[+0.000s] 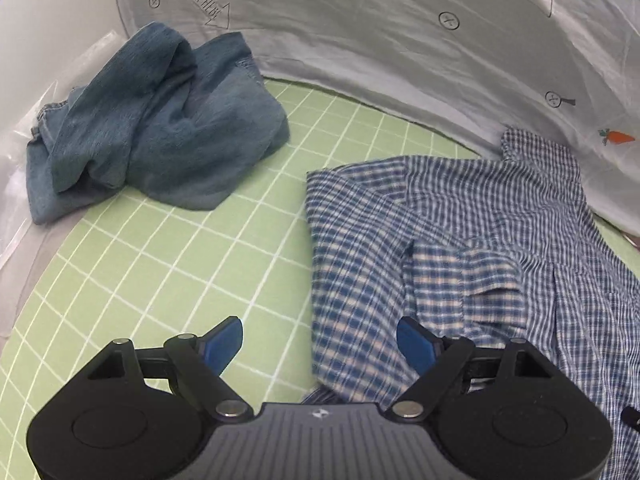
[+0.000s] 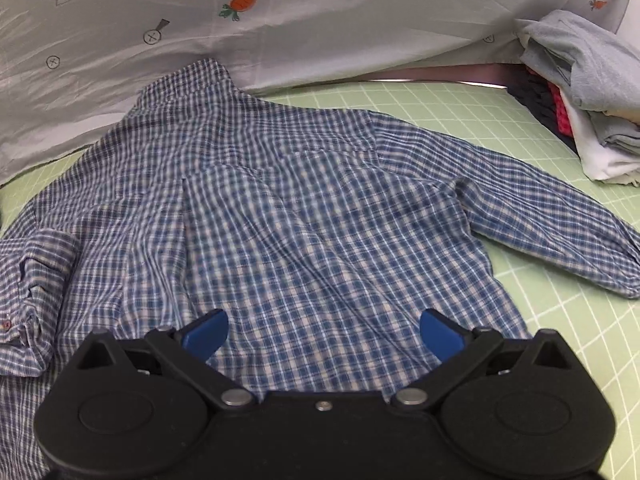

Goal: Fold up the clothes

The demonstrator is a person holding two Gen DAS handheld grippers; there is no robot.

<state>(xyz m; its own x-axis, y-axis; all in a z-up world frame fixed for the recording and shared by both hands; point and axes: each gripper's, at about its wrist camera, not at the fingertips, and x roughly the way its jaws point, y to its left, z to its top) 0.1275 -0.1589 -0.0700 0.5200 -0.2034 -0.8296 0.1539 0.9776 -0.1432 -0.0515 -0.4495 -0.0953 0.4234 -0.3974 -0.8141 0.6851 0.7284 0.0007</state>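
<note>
Currently, the left gripper (image 1: 319, 346) is held with its blue fingers (image 1: 224, 340) spread wide apart, nothing being clasped between them. Just ahead of it and to its right, the plaid shirt (image 1: 460, 240) is laid on the green grid mat (image 1: 160, 272); the shirt's near left edge is seen running between the two fingers, with the right finger over the cloth and the left finger over bare mat. A folded-in sleeve with its cuff is seen lying on the shirt's body just beyond the right finger. Farther ahead and to the left of this gripper, a crumpled denim garment (image 1: 160, 128) is heaped at the mat's far edge, well apart from the shirt.

The right gripper (image 2: 324, 334) is likewise held wide open and empty, above the lower part of the plaid shirt (image 2: 300, 208), which is spread out ahead of it. One sleeve is stretched out to the right across the mat (image 2: 560, 340). Far ahead to the right, a stack of folded clothes (image 2: 580, 100) is set. A white printed sheet (image 2: 320, 20) is draped behind everything.
</note>
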